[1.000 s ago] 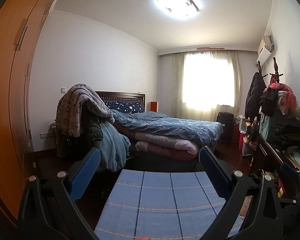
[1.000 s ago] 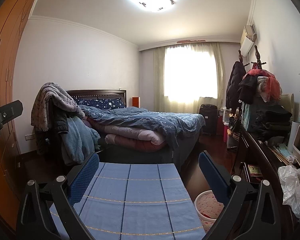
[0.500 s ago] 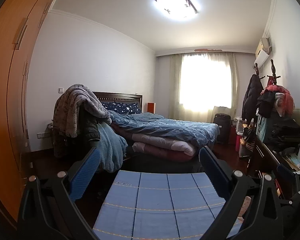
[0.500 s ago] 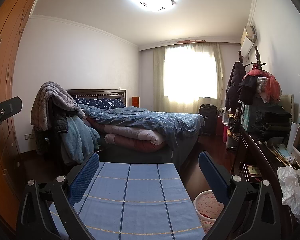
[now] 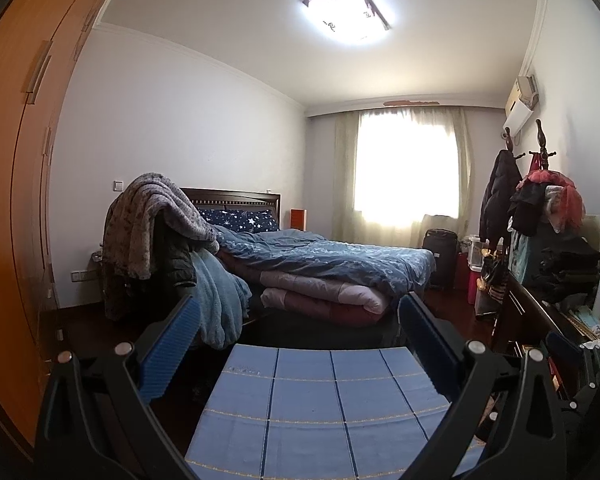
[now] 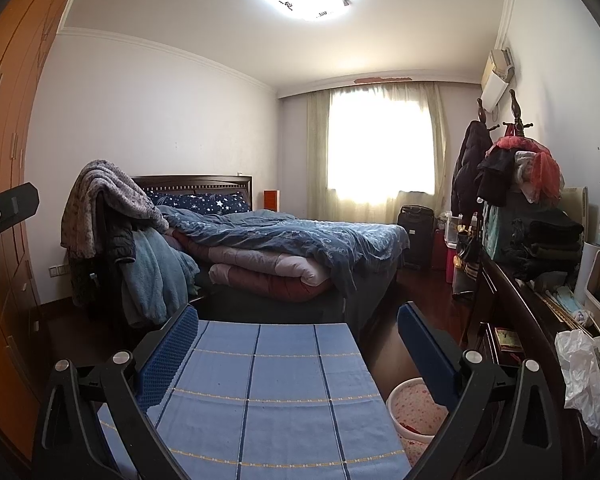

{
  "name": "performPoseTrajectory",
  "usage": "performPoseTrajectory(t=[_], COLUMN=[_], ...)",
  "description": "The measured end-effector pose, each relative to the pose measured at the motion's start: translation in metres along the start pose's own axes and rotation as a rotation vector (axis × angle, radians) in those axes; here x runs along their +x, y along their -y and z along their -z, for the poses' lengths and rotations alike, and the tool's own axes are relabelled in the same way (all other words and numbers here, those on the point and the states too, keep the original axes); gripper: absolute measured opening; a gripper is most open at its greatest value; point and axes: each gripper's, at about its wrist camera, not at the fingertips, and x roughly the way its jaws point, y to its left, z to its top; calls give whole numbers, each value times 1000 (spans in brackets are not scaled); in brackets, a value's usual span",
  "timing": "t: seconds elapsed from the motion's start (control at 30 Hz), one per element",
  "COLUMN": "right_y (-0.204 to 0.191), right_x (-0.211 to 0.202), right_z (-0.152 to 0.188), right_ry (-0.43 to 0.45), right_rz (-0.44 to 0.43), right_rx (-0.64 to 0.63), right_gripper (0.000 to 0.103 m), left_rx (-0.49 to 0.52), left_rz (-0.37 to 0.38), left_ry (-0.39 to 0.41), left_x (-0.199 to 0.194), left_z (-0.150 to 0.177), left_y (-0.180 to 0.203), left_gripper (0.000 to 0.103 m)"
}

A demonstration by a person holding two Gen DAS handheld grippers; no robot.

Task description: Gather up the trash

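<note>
My left gripper (image 5: 298, 324) is open and empty, held above a blue checked cloth (image 5: 320, 412). My right gripper (image 6: 298, 330) is open and empty above the same cloth (image 6: 260, 392). A white bin with a pink dotted liner (image 6: 416, 408) stands on the floor at the lower right of the right wrist view, just beside the right finger. A crumpled white plastic bag (image 6: 588, 376) lies on the dark desk at the far right. The left gripper's body (image 6: 8, 208) shows at the left edge of the right wrist view.
A bed with blue and pink quilts (image 5: 332, 268) fills the middle. A chair draped with blankets (image 5: 160, 232) stands left of it. An orange wardrobe (image 5: 16, 160) lines the left. A dark cluttered desk (image 6: 512, 308), a coat rack (image 6: 500, 160) and a black suitcase (image 6: 416, 232) are at right.
The left wrist view has drifted a little, so the room sits slightly lower and further left in it. The right wrist view is almost unchanged. Both grippers stay open.
</note>
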Motion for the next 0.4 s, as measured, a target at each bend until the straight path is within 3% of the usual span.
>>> performPoseTrajectory(t=[0.4], right_y=[5], right_x=[-2], right_z=[1], right_ry=[0], right_rz=[2], right_rx=[2], right_gripper=[99], left_rx=[21], left_rz=[17], left_ry=[-12], left_x=[4], left_z=[1], left_y=[5], left_gripper=[100])
